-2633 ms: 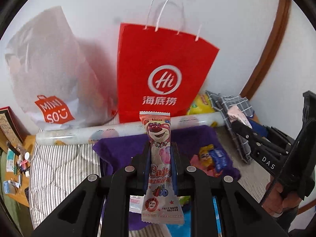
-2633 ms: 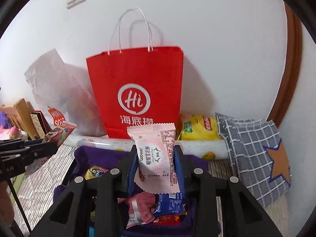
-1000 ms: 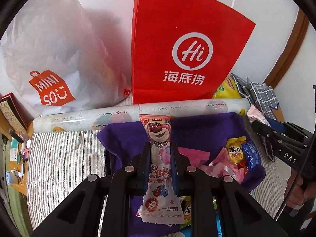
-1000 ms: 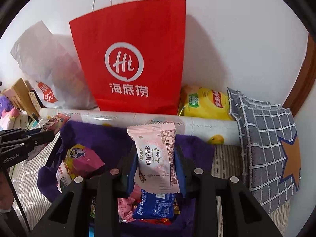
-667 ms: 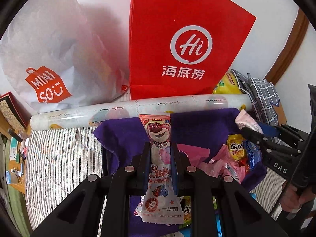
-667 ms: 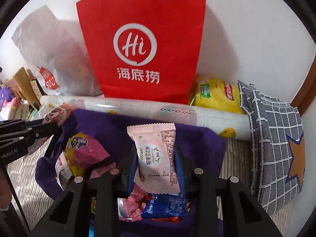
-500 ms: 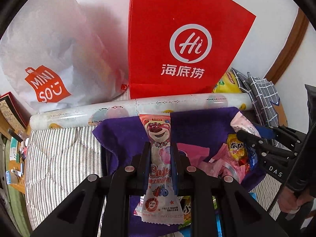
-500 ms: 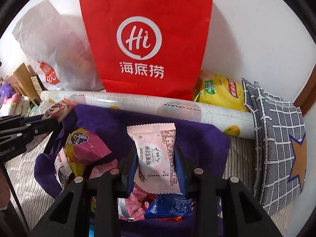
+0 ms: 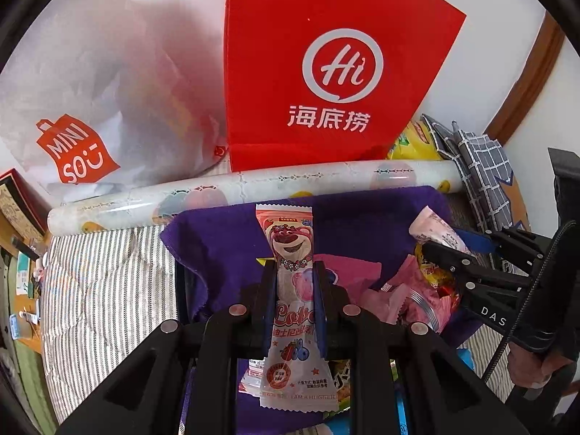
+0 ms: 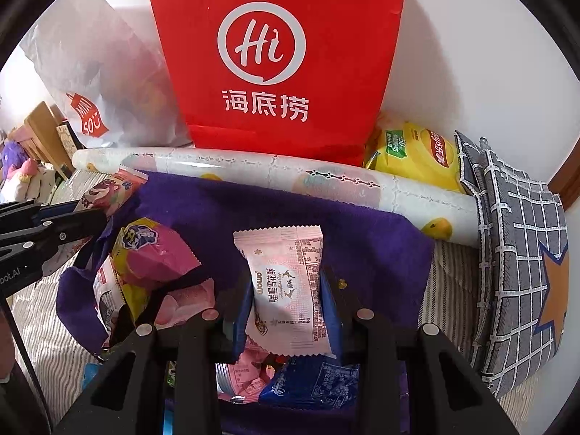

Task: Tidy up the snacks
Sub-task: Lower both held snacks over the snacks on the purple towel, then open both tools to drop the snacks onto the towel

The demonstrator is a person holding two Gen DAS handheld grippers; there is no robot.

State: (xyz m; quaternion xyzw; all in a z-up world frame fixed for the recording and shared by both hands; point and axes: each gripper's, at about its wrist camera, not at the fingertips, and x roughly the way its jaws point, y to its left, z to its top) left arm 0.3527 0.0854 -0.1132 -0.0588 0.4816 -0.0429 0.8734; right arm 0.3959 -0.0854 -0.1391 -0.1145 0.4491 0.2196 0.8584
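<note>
Writing on the red paper bag [image 9: 326, 72] says "Hi", and the white bag [image 9: 90, 83] says "MINISO". The left gripper [image 9: 293, 282] squeezes a pink bear candy stick [image 9: 291, 246] marked "Love", and the right gripper [image 10: 286, 290] squeezes a pink "wowo" snack packet [image 10: 282, 272]. Both hang lower than before, over the purple cloth [image 10: 362, 239] full of snacks.

Both views are bright and evenly lit by soft, diffuse light; the white wall [image 10: 471, 54] behind is pale without blowing out; the red paper bag [image 9: 326, 72] casts a soft grey shadow onto the wall to its right and onto the white plastic bag [image 9: 90, 90] to its left; faint sheen lies on the rolled sheet [image 9: 253, 188]; fisheye bending curves straight edges near the rims, and black vignette fills the corners; focus is sharp, with no motion blur.
</note>
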